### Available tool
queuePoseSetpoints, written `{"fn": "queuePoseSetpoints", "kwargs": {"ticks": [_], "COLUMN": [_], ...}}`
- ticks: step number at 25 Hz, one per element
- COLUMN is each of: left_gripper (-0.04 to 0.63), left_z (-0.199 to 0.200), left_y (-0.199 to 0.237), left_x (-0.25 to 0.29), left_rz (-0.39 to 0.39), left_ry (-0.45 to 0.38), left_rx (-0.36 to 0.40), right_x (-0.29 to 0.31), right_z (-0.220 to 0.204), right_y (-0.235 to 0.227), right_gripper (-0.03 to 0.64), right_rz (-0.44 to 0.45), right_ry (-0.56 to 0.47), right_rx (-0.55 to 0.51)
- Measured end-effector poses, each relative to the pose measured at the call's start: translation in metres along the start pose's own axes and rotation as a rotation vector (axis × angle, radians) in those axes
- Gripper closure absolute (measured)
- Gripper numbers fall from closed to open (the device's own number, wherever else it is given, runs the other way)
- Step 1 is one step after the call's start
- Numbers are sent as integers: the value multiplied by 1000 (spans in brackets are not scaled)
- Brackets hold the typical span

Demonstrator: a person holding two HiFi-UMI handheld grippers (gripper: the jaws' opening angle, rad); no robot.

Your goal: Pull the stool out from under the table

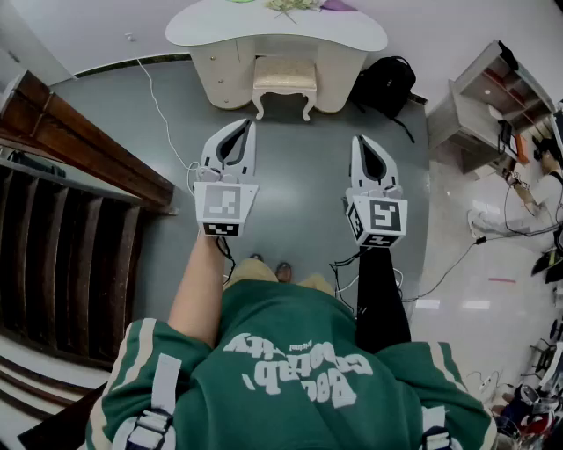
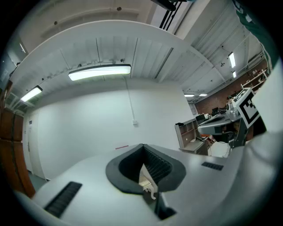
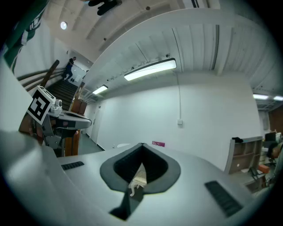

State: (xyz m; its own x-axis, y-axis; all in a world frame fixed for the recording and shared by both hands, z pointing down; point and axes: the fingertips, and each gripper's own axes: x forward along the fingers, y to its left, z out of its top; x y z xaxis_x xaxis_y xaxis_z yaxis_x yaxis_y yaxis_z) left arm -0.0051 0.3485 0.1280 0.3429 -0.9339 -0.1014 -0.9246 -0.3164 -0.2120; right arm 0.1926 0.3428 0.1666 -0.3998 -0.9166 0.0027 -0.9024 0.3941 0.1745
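A grey floor [image 1: 299,176] fills most of the head view, with a dark wooden staircase [image 1: 62,220] running down its left edge. Against the far wall stands a white bench [image 1: 211,26] with a curved top. To its right are an open shelf unit [image 1: 479,105] and, closer in, a black backpack [image 1: 387,83] lying on the floor. The stool [image 1: 284,77], with a cream cushion and curved white legs, sits in the bench's kneehole; its back is under the top and its front pokes out. A person in a green shirt [image 1: 290,378] holds both tools over the floor, pointed at the stool and well short of it. The left claw [image 1: 245,126] is pressed together, tips meeting. The right claw [image 1: 359,141] is pressed together too.
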Motion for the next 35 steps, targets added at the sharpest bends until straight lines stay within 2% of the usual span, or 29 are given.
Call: {"fn": "queuePoseSetpoints", "kwargs": {"ticks": [15, 19, 20, 21, 22, 23, 30, 35], "left_gripper": [580, 578, 538, 376, 310, 310, 310, 310], "left_z": [-4, 0, 2, 3, 3, 2, -19, -38], "left_y": [-5, 0, 2, 4, 6, 8, 32, 58], "left_x": [-3, -7, -8, -7, -6, -4, 20, 61], "left_rz": [-9, 2, 5, 1, -6, -11, 6, 3], "left_ry": [23, -22, -42, -55, -62, -61, -16, -7], "left_rx": [20, 1, -13, -30, -46, -55, -29, -33], "right_x": [-9, -7, -6, -4, -1, 4, 42, 87], "right_z": [-6, -6, -4, -2, 0, 0, -8, -17], "right_y": [-10, -7, -7, -7, -6, -5, -1, -6], "right_gripper": [609, 609, 609, 606, 471, 329, 354, 367], "right_rz": [-31, -44, -47, -42, -31, -21, -13, -30], "right_ry": [3, -11, -26, -43, -54, -57, -18, -2], "right_rx": [22, 17, 21, 30, 42, 49, 14, -2]}}
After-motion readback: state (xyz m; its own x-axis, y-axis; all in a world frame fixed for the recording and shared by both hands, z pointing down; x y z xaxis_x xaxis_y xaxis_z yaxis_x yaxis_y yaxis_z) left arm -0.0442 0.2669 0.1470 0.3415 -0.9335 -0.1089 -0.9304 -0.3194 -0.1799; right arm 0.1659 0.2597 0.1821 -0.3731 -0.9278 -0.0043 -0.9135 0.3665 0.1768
